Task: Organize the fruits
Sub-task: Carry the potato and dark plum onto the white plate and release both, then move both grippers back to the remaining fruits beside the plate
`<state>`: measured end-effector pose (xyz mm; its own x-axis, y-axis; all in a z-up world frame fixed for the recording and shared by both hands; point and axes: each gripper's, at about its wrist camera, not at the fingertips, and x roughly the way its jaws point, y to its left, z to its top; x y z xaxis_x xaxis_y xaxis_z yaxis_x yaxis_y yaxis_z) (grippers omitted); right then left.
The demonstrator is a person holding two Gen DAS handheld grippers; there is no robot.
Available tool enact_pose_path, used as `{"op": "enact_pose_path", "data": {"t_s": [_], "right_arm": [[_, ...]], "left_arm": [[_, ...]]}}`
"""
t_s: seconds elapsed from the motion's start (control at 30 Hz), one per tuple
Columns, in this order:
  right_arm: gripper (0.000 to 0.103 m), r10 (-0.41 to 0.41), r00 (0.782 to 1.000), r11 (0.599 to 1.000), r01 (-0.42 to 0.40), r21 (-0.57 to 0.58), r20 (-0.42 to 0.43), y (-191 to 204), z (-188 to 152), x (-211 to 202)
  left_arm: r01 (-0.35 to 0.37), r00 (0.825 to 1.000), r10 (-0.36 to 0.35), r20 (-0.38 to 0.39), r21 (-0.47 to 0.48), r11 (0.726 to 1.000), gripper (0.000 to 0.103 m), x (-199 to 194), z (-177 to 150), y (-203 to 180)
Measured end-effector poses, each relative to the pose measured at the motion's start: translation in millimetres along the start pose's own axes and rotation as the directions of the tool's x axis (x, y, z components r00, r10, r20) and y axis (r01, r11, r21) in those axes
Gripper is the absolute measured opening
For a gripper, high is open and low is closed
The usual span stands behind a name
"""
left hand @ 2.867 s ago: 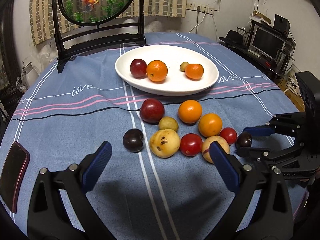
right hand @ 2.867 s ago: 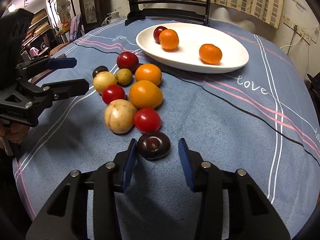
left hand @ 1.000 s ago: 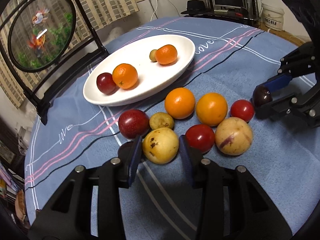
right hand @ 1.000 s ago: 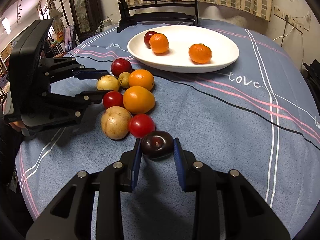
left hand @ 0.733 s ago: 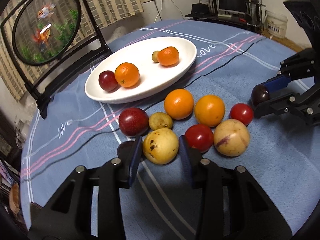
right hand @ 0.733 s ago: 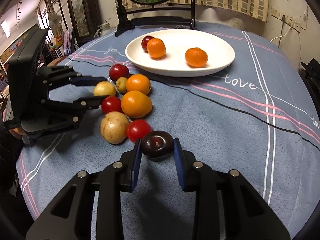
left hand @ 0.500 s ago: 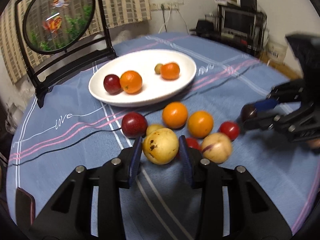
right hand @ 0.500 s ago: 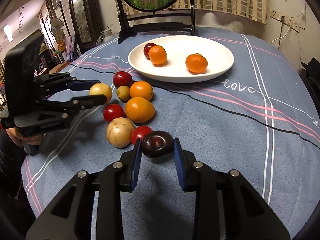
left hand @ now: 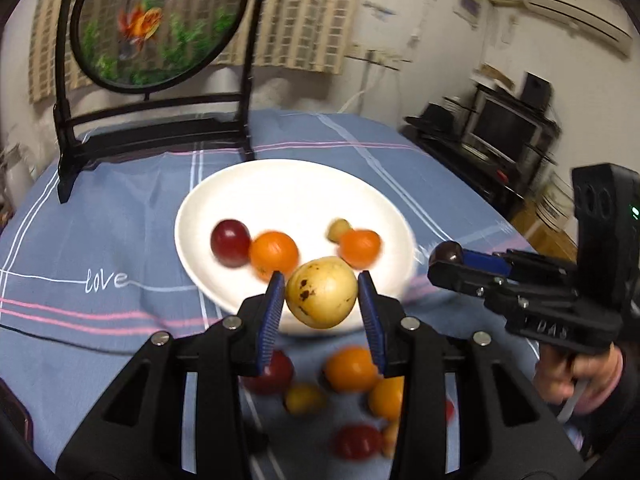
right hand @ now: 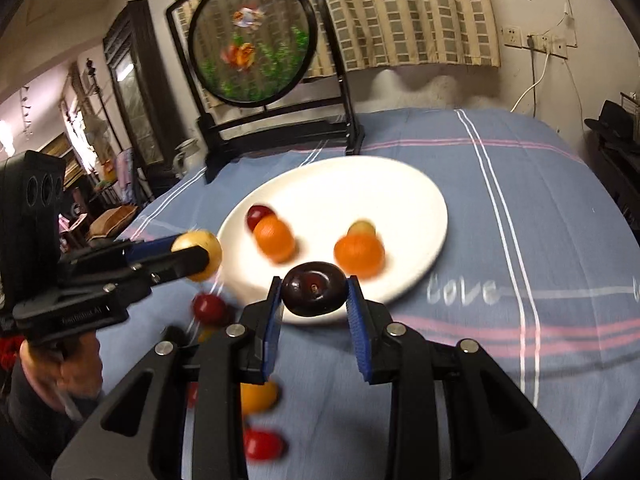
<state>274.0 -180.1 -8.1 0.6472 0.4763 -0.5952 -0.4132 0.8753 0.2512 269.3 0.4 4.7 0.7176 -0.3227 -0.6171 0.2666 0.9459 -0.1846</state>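
Left wrist view shows the left tool (left hand: 322, 306) clamped on a yellow fruit (left hand: 321, 295), smooth, roundish, brown-speckled, held in the air just before the near rim of the white plate (left hand: 200, 276). On that glossy oval plate lie a red plum (left hand: 230, 241), two oranges and a small yellowish fruit, all blurred. Below the fingers more loose fruit lies on the blue striped cloth of the desk (left hand: 100, 216). To the right, the right tool (left hand: 446, 262) grips a dark plum (left hand: 449, 252) beside the plate's right edge; in the right wrist view that plum (right hand: 314, 294) is glossy, near-black, with its stem dimple facing the camera. By my reading, the step in hand is carrying both fruits to the plate. Next, each tool should move over a bare patch of plate, come low, and open gently, since round fruit rolls.
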Motion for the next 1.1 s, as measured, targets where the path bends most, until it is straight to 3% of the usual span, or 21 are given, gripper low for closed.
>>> {"op": "enact_pose_path", "data": {"t_s": [0.2, 0.63, 0.7, 0.77, 0.8, 0.87, 0.97, 1.1], "right_arm": [[0.032, -0.007, 0.996, 1.000, 0.006, -0.008, -0.085, 2, 7, 45], [0.032, -0.057, 0.988, 0.993, 0.042, -0.107, -0.141, 20, 5, 76], [0.038, -0.072, 0.987, 0.991, 0.054, -0.124, -0.141, 22, 4, 77], [0.054, -0.087, 0.988, 0.988, 0.068, -0.141, -0.129, 25, 5, 73], [0.054, -0.095, 0.988, 0.986, 0.075, -0.152, -0.124, 27, 5, 70], [0.054, -0.095, 0.990, 0.983, 0.076, -0.166, -0.109, 30, 6, 62], [0.054, -0.091, 0.992, 0.981, 0.074, -0.181, -0.086, 32, 3, 47], [0.054, -0.092, 0.993, 0.977, 0.076, -0.197, -0.072, 36, -5, 30]], "left_arm": [[-0.066, 0.997, 0.063, -0.046, -0.067, 0.996, 0.038, 26, 6, 22], [-0.147, 0.984, 0.137, -0.115, -0.085, 0.986, 0.038, 56, 6, 37], [-0.158, 0.983, 0.148, -0.112, -0.085, 0.984, 0.040, 55, 6, 38], [-0.180, 0.981, 0.174, -0.083, -0.074, 0.981, 0.060, 48, 7, 36], [-0.201, 0.979, 0.197, -0.055, -0.067, 0.977, 0.074, 40, 8, 34], [-0.216, 0.976, 0.216, -0.003, -0.055, 0.975, 0.079, 24, 9, 30], [-0.233, 0.971, 0.234, 0.042, -0.026, 0.972, 0.096, 1, 7, 23], [-0.256, 0.965, 0.256, 0.057, 0.000, 0.967, 0.098, -18, 0, 21]]}}
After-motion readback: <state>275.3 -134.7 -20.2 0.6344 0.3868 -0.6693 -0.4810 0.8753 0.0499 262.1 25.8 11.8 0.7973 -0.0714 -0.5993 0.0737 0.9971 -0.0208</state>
